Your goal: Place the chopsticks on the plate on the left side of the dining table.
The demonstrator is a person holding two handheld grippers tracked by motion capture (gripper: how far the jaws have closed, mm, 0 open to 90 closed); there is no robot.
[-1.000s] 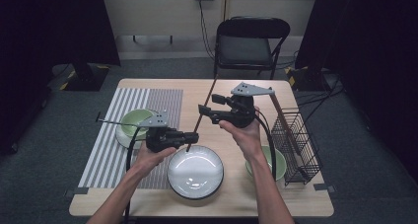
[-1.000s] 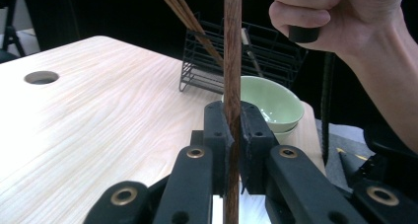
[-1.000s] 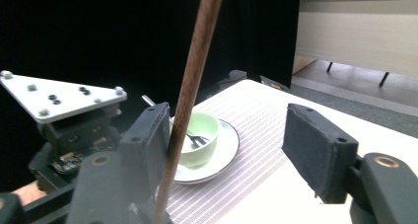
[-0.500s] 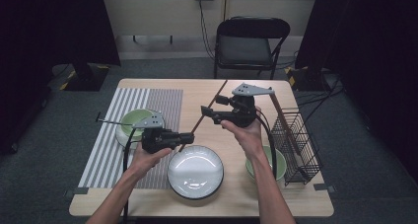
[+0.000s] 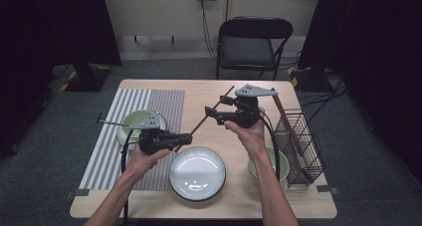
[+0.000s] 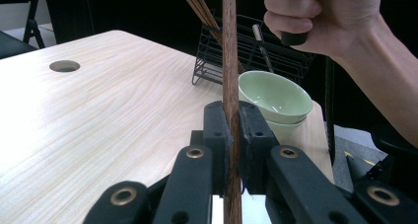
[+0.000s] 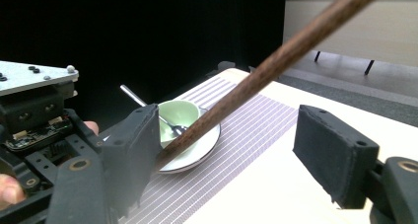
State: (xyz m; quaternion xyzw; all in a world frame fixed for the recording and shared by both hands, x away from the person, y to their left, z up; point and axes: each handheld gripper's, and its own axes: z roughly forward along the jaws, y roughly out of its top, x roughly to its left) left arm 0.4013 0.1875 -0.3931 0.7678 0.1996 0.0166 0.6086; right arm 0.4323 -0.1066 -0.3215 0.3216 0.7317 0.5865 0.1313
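Left gripper (image 6: 231, 135): jaws clamped tight on a brown chopstick (image 5: 206, 117), low on its shaft. Right gripper (image 7: 231, 150): jaws have just been opening, now wide; the chopstick crosses the gap slantwise, against the left pad and clear of the right. Both are held above mid-worktop (image 5: 199, 91). The chopstick's lower end is cut off in the left gripper view. White plate (image 5: 197, 173) at near edge; wire rack (image 5: 298, 141) at right edge.

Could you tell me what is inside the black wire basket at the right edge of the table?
Brown wooden chopsticks and a slim metal utensil handle lean inside the black wire basket; their lower ends are hidden behind the pale green bowls.
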